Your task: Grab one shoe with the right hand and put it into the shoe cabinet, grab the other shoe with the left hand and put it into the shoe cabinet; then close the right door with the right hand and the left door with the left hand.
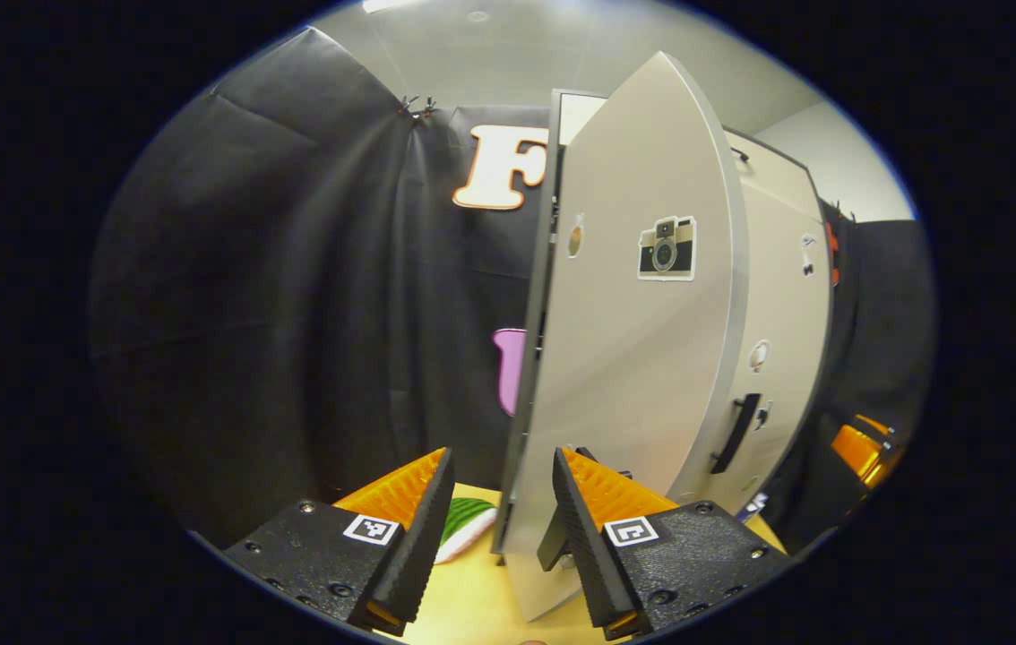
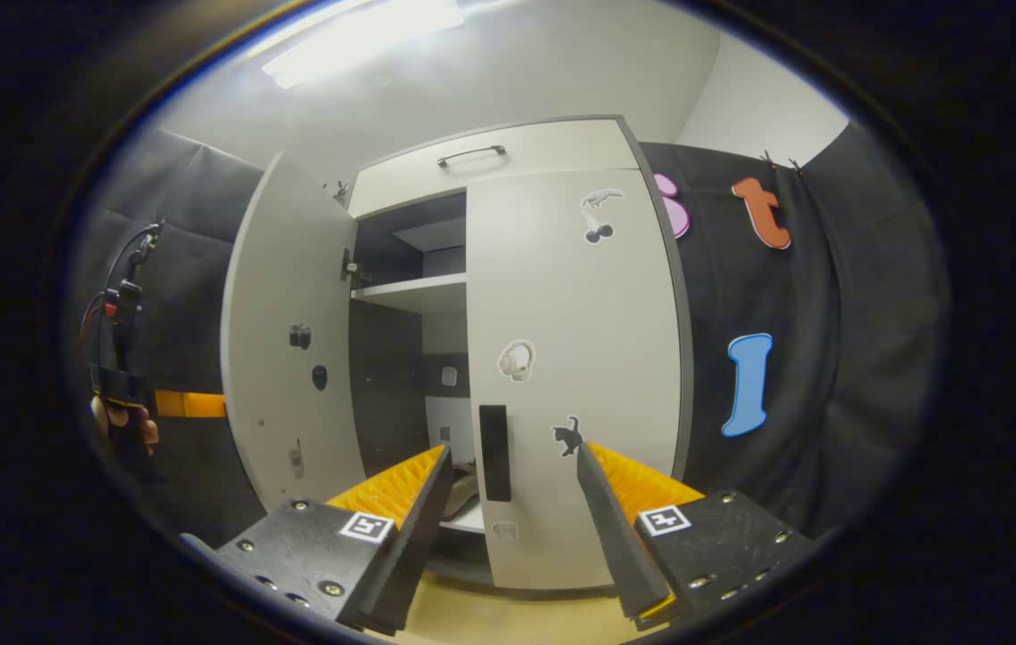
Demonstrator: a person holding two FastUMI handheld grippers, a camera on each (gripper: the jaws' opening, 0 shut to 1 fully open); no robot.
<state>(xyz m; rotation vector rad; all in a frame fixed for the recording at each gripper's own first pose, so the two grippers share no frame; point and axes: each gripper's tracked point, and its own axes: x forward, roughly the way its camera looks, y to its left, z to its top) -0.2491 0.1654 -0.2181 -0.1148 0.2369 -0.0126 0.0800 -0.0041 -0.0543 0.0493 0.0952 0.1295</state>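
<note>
Fingers [image 1: 553, 502] of your left gripper [image 1: 499, 511] gape, straddling the left door [image 1: 615, 358] edge; right door [image 2: 575, 358] shut; right gripper [image 2: 512, 502] open, idle.

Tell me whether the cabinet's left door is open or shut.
Open. In the right gripper view the left door swings outward, exposing the shelf inside; the right door sits closed.

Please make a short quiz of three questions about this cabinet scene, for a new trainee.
1. True or false: the right door of the shoe cabinet is shut.
2. Which door stands open? A) the left door B) the right door C) both
3. Fill in: the left gripper has its jaws ____ with the left door's edge between them.

Key: 1 true; 2 A; 3 open.
</note>
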